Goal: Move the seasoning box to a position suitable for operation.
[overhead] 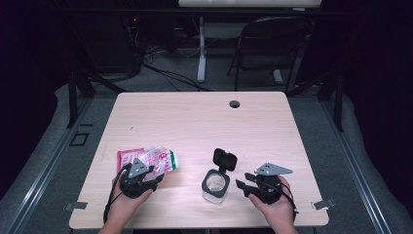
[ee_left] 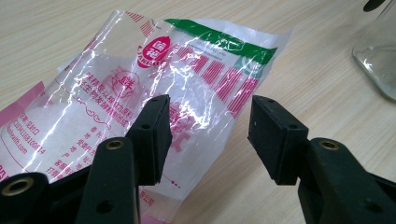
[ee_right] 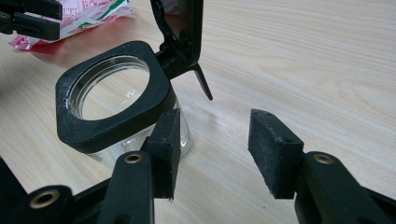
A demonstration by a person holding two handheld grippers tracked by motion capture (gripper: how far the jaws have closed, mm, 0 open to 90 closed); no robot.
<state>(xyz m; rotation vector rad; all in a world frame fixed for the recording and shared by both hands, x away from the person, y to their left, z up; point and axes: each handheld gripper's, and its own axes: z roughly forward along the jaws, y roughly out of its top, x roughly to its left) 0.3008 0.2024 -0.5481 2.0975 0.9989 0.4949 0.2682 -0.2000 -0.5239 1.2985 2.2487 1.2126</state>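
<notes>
**Q:** Risks first: what could go wrong from this position?

**A:** Two things seem likely. The left gripper [overhead: 146, 179] hangs over the near edge of a crinkled plastic bag [overhead: 151, 160] that lies flat on the table [overhead: 195, 117], near its front left. Its jaws are wide apart and hold nothing. The film looks thin and slippery, so if they close on one loose layer, the bag may slide out or tear rather than lift. The bag also appears to hold white powder or grains, which would shift and could spill.

**Q:** And on the right?

**A:** The right gripper [overhead: 246, 185] sits just beside a clear jar [overhead: 215, 184] at front centre, its jaws equally wide open and empty. One jaw is close against the glass. A sideways nudge could topple the jar, which looks light. The flip lid [overhead: 225, 158] stands upright behind the jar's mouth and may swing shut if bumped.

**Q:** What is hard to make out?

**A:** In the left gripper view, the bag [ee_left: 154, 98] runs off the left edge and under the jaws, so whether it has been opened cannot be told. Its printed text is too small to read. The jar [ee_right: 121, 100] looks empty, but its base is hidden behind a jaw in the right gripper view. Whether that jaw touches the glass is unclear.
</notes>
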